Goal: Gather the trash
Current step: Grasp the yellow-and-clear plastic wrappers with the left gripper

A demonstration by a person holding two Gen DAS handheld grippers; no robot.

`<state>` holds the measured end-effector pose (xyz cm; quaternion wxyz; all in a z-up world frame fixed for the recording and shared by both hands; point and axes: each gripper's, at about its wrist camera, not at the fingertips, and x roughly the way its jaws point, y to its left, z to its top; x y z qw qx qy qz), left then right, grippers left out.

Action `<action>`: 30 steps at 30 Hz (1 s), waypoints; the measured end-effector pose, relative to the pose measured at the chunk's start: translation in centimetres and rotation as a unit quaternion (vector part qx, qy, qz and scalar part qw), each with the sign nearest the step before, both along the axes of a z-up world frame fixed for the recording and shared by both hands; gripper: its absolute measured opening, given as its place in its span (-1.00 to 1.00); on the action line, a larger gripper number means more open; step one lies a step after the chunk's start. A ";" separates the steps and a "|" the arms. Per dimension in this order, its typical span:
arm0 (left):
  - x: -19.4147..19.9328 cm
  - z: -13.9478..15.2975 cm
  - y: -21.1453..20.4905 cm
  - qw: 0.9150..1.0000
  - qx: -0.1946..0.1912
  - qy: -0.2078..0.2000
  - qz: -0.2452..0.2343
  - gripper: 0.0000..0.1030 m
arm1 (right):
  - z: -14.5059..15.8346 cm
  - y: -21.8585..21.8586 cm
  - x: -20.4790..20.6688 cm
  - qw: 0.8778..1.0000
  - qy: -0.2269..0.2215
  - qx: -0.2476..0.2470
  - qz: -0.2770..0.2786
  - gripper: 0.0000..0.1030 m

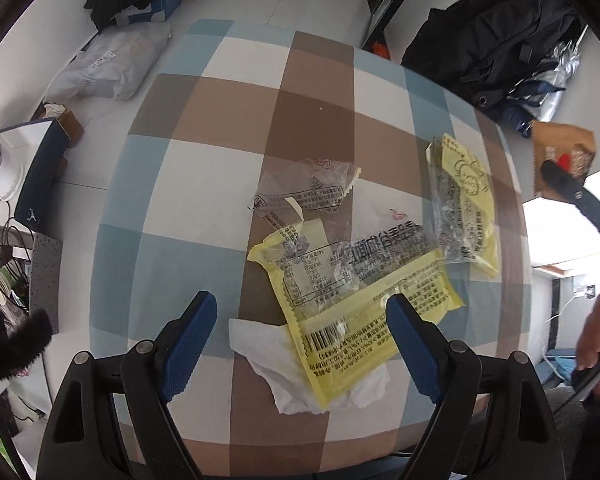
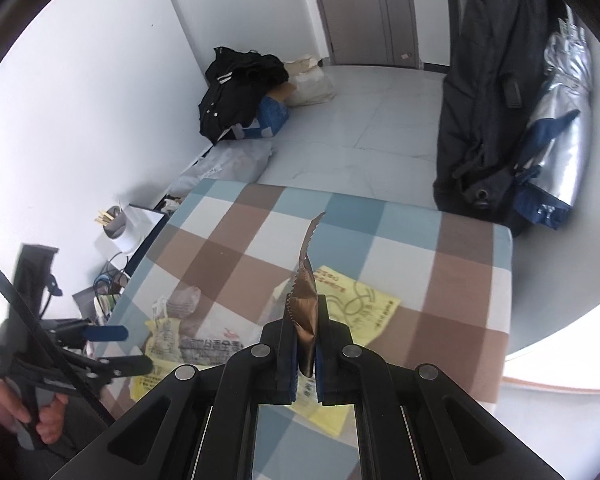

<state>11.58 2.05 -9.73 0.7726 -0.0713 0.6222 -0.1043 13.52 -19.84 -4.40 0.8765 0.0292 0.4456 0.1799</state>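
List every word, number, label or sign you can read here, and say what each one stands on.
No text can be quoted with confidence.
Large yellow wrapper: barcode and dense Chinese print, upside down and too small to read.
Small yellow wrapper: printed characters and a line drawing, too blurred.
Clear wrapper: black fine print and a red mark, unreadable.
Brown wrapper: no lettering legible.

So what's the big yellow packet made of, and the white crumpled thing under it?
The big yellow packet looks like thin glossy plastic film: shiny, partly see-through, zigzag-cut edge. The white crumpled thing looks like soft matte tissue paper, creased and ragged, though it could be a napkin.
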 end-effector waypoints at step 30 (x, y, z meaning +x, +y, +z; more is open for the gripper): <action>-1.6 2.2 -3.2 0.991 0.071 -0.099 -0.049 -0.81 | 0.6 -3.3 -1.3 1.000 0.003 0.027 -0.006 -0.90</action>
